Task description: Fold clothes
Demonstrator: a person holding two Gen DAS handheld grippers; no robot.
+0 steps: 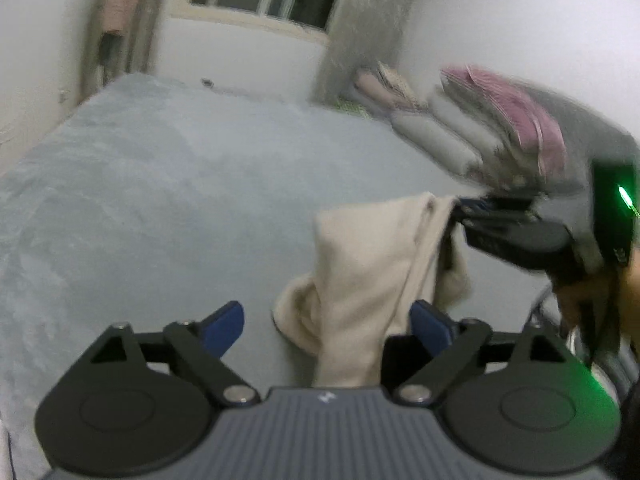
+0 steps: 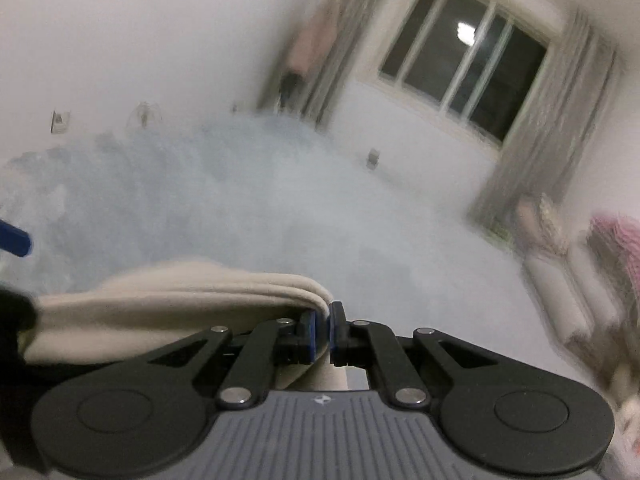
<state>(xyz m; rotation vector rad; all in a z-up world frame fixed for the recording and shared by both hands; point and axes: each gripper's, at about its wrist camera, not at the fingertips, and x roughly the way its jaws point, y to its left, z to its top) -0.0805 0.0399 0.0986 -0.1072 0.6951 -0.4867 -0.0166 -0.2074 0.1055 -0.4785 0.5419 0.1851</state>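
A cream garment (image 1: 360, 276) hangs bunched over the grey-blue bed cover (image 1: 160, 184). In the left wrist view its upper edge is pinched by my right gripper (image 1: 460, 210), which reaches in from the right. My left gripper (image 1: 326, 324) stands open, its blue pads wide apart, with the lower cloth draping down between them and untouched by the left pad. In the right wrist view my right gripper (image 2: 323, 330) is shut on a folded cream edge (image 2: 200, 292), which stretches away to the left. A blue fingertip (image 2: 14, 240) of the left gripper shows at the left border.
Folded grey and pink clothes (image 1: 516, 128) are piled at the right of the bed, more folded pieces (image 1: 384, 88) behind them near a grey curtain (image 1: 360, 28). A window (image 2: 464, 60) and white walls lie beyond the bed. A hand (image 1: 624, 292) holds the right gripper.
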